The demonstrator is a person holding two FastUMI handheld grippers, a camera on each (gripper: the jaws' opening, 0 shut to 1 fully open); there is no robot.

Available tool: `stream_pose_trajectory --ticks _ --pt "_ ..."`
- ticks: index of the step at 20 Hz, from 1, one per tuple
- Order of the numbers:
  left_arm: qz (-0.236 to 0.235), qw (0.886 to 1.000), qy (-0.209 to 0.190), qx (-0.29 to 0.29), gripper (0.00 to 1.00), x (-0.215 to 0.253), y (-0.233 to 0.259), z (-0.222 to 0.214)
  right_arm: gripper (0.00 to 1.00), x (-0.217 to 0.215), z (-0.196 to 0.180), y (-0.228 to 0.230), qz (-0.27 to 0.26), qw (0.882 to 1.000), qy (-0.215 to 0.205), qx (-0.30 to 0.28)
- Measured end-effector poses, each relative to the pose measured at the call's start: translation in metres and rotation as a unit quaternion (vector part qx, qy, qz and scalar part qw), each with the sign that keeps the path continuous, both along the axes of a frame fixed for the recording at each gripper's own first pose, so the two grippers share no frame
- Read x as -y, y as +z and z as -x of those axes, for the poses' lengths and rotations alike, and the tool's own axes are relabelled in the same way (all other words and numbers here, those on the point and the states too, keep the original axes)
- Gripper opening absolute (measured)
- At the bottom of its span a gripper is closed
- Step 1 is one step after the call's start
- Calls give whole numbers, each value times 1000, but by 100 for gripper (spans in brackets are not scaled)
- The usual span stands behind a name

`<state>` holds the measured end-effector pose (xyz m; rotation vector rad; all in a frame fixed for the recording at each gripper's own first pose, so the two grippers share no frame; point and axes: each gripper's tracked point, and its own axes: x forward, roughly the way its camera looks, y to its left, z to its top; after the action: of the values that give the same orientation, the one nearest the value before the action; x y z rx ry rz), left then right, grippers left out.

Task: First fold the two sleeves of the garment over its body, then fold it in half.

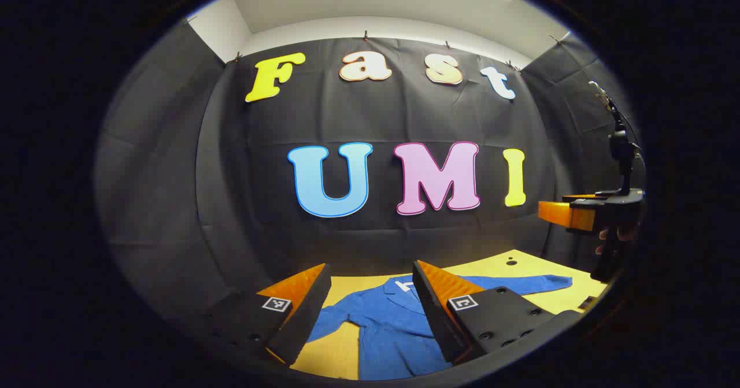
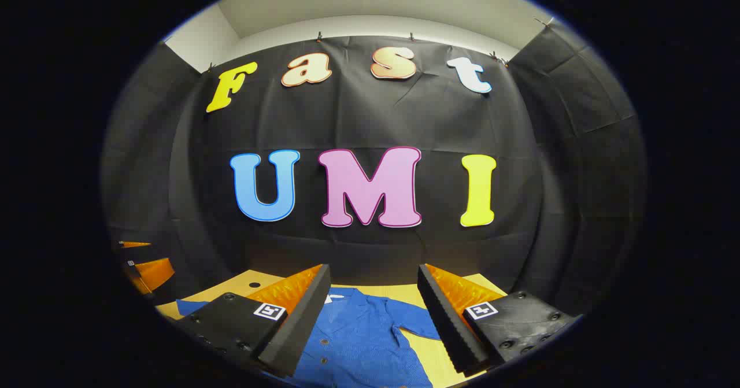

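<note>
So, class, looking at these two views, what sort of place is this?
Probably a recording booth: black cloth walls pinned up around a yellow wooden table, with a blue button-up shirt spread flat for folding.

Both cameras are riding above the table [image 1: 537,263], looking level at the back wall [image 1: 370,122] from well off. The left gripper view is catching the right gripper [image 1: 563,214] at mid right. Both are sharing the shirt [image 2: 364,342] at bottom centre.
</note>
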<state>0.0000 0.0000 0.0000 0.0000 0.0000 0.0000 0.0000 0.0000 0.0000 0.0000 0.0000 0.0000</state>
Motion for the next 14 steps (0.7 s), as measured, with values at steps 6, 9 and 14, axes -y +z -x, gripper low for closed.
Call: stream_pose_trajectory --ticks 6,9,14 --pt "8 1000 16 3 81 -7 0 -1 96 -6 -4 0 6 1000 17 4" --pt "12 1000 3 12 81 -7 5 1 96 -10 -4 1 10 1000 21 7" --pt "31 999 -25 28 81 -5 15 4 96 -19 -6 1 14 999 31 10"
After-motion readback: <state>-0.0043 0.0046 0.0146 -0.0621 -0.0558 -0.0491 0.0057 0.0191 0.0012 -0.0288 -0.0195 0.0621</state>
